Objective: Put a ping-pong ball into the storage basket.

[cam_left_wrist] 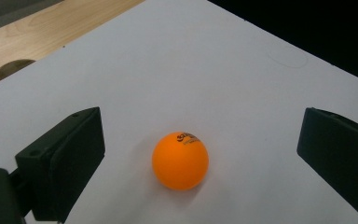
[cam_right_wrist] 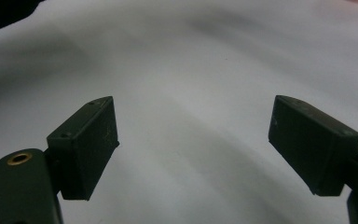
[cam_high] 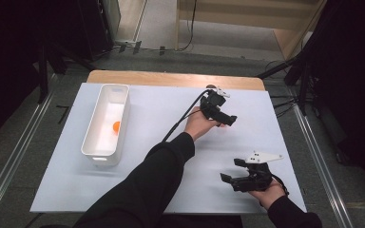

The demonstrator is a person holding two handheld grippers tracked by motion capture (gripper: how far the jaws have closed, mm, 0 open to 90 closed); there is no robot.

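Where the left gripper view looks, orange ball [cam_left_wrist: 180,160] between wide-open jaws at lower centre, right gripper [cam_right_wrist: 193,144] wide open, empty, second ball [cam_high: 116,126] in white tub [cam_high: 94,142] at high view's left

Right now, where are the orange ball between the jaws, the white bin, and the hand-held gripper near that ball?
orange ball [cam_left_wrist: 180,160], left gripper view, centre of its front.
white bin [cam_high: 90,124], high view, left wall.
left hand-held gripper [cam_high: 225,121], high view, between its fingertips.
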